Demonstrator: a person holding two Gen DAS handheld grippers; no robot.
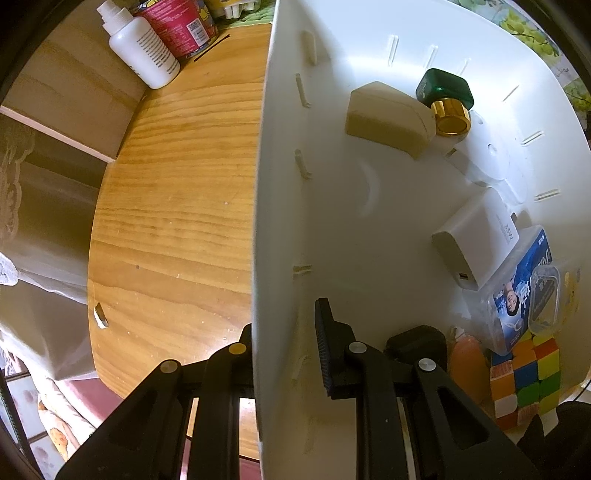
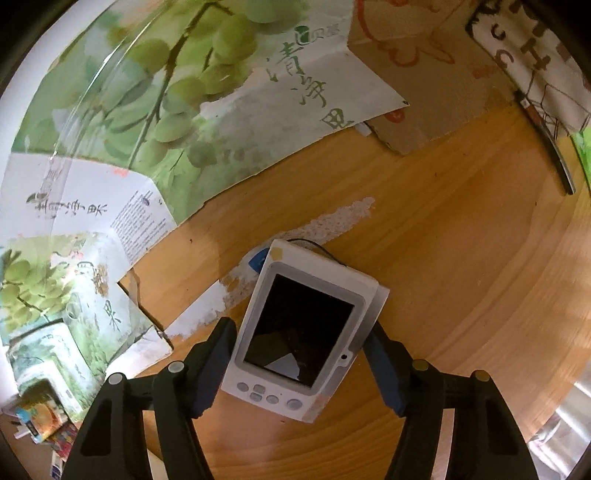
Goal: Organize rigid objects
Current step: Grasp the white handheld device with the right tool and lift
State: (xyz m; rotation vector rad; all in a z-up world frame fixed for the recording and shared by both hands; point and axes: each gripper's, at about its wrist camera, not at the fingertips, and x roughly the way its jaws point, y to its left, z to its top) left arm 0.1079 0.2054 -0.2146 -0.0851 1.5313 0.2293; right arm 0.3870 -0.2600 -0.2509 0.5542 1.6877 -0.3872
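Note:
My left gripper (image 1: 286, 343) is shut on the near wall of a white plastic bin (image 1: 280, 184), one finger outside and one inside. Inside the bin lie a beige case (image 1: 388, 118), a green bottle with a gold cap (image 1: 445, 99), a white charger (image 1: 476, 240), a blue-printed clear box (image 1: 524, 291), an orange bottle (image 1: 467, 365) and a colour cube (image 1: 524, 384). My right gripper (image 2: 299, 339) is shut on a white handheld device with a dark screen (image 2: 303, 328), its fingers pressing both long sides just above the wooden table (image 2: 443, 258).
On the table left of the bin stand a white spray bottle (image 1: 142, 48) and a red canister (image 1: 181, 26). In the right wrist view a flattened grape-print carton (image 2: 147, 110), brown cardboard (image 2: 424, 74) and a pen (image 2: 550, 144) lie beyond the device. Small boxes (image 2: 40, 417) sit bottom left.

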